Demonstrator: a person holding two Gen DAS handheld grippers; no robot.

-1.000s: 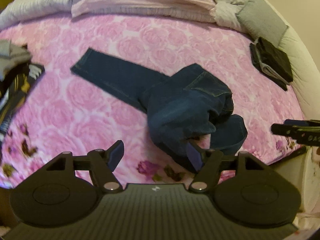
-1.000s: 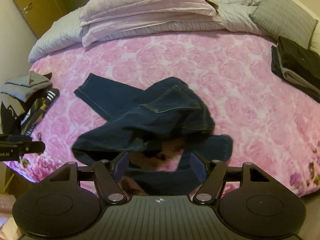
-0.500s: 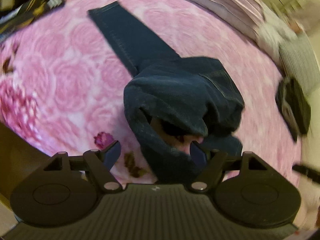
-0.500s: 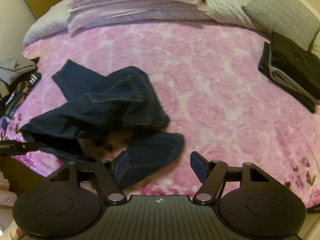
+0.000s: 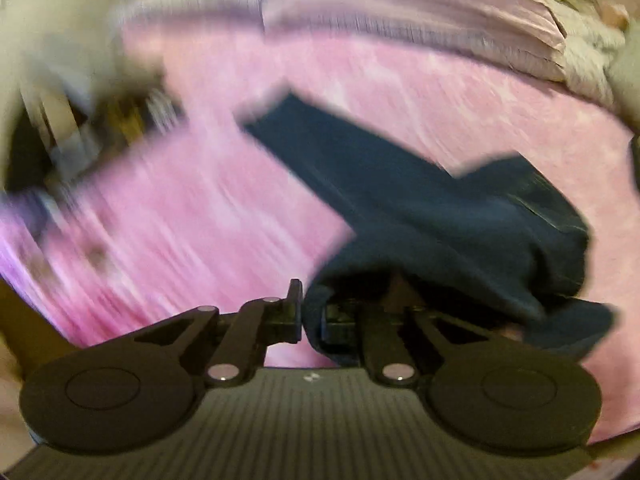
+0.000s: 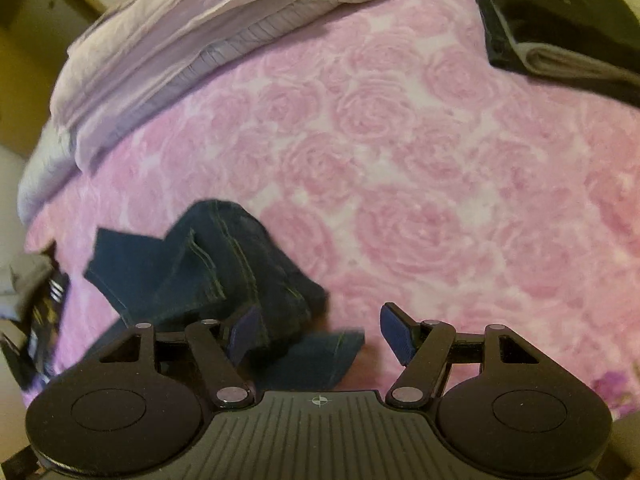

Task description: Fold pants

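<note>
Dark jeans (image 5: 440, 208) bunched on pink bedspread (image 5: 180, 220), L gripper (image 5: 310, 312) just clamped on near edge, R gripper (image 6: 320, 334) gaping beside cuff.

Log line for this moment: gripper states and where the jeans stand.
left gripper: just closed, shut on jeans edge | right gripper: open, holding nothing | jeans: bunched, unfolded, on pink blanket

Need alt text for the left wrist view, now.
The left gripper has just closed its jaws on an edge of the crumpled dark blue denim pants, which lie on a pink rose-patterned bedspread. The picture is motion-blurred; pale folded bedding lies behind.
</note>
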